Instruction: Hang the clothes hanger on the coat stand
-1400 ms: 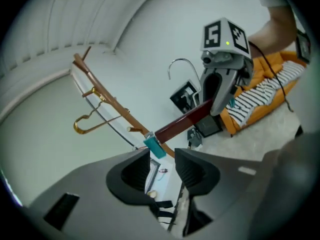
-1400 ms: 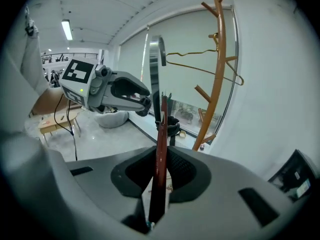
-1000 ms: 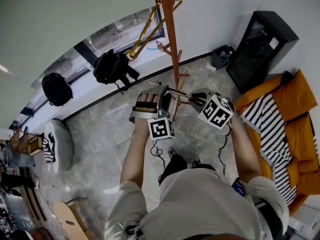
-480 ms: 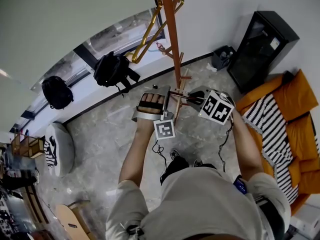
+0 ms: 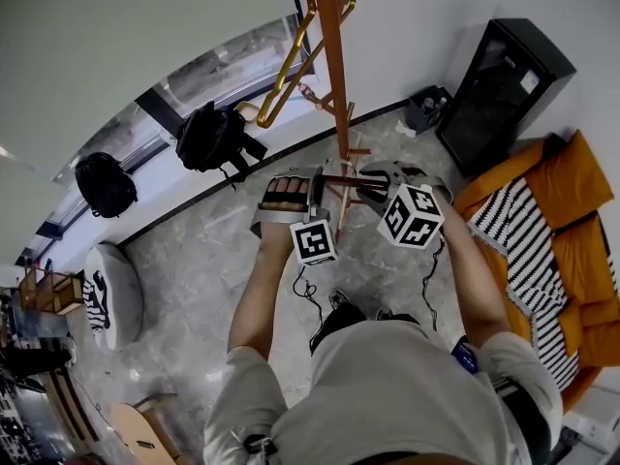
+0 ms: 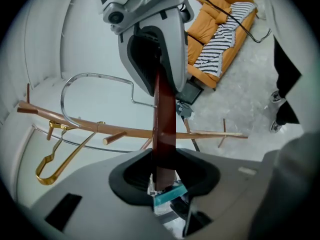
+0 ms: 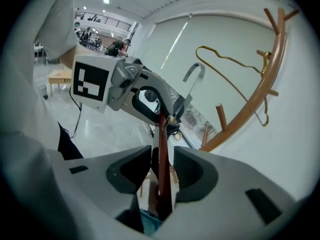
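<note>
The person stood close to the coat stand (image 5: 334,76) with the dark red wooden hanger (image 6: 164,119) carried level between the two tools, low against the stand's pole and on none of its pegs. The left gripper (image 6: 163,160) had just been closing, and its fingers looked clamped on one end of the bar. The right gripper (image 7: 162,156) had just been spreading: the bar ran between its fingers, but a gap showed beside it, so that end was let go. The hanger's silver hook (image 7: 194,76) rose beyond the left tool. Higher on the stand a gold wire hanger (image 5: 284,74) hung from a peg. An orange sofa (image 5: 581,240) stood off to the person's right.
</note>
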Available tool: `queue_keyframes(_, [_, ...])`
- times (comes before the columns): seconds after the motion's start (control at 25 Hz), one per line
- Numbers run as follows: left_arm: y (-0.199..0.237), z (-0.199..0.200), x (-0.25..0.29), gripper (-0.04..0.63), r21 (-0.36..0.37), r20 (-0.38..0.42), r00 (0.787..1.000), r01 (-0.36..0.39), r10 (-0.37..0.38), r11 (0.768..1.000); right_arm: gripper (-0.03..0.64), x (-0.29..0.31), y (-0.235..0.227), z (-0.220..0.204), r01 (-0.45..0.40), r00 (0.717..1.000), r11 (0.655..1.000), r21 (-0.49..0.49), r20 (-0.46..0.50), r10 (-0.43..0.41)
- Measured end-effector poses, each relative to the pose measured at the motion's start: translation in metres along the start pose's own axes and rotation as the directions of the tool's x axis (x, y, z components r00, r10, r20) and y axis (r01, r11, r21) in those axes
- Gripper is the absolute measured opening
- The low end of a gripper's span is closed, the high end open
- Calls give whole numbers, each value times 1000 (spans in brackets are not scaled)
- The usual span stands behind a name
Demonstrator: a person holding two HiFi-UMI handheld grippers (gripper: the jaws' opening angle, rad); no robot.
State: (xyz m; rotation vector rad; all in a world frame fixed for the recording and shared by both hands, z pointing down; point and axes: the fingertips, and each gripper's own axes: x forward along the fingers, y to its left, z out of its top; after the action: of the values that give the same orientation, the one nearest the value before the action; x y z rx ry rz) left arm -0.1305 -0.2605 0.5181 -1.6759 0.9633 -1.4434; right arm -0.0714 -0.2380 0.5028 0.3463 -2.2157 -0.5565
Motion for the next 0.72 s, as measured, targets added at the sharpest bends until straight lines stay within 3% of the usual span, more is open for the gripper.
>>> queue_keyframes(0.08, [0,0,4,140,-20,5,1000,19,-18,1000,155,2,-4,-2,80,996,991,-103,-24,-83])
queue_keyframes(0.16, [-3,1,8,140,-51,14,999,49,-49,997,186,2,-8,-4,164,982,961,-224,-50,-180])
queue_keyframes(0.36, [-6,-5,20,140,-133,33,992,126,-123,983,195,3,-25,-13,328,900,821,-467,-110,-422])
queue_keyframes(0.44, [-3,-11,24,140,-132,28,991,133,-131,982,192,4,-30,-18,352,882,800,-485,-115,-457])
queue_keyframes(0.52, [1,-16,29,140,-124,26,991,132,-130,984,150,7,-33,-21,362,876,800,-479,-118,-467])
queue_keyframes(0.72, [8,-22,42,140,-108,30,992,127,-125,986,143,16,-43,-23,377,866,796,-474,-124,-484])
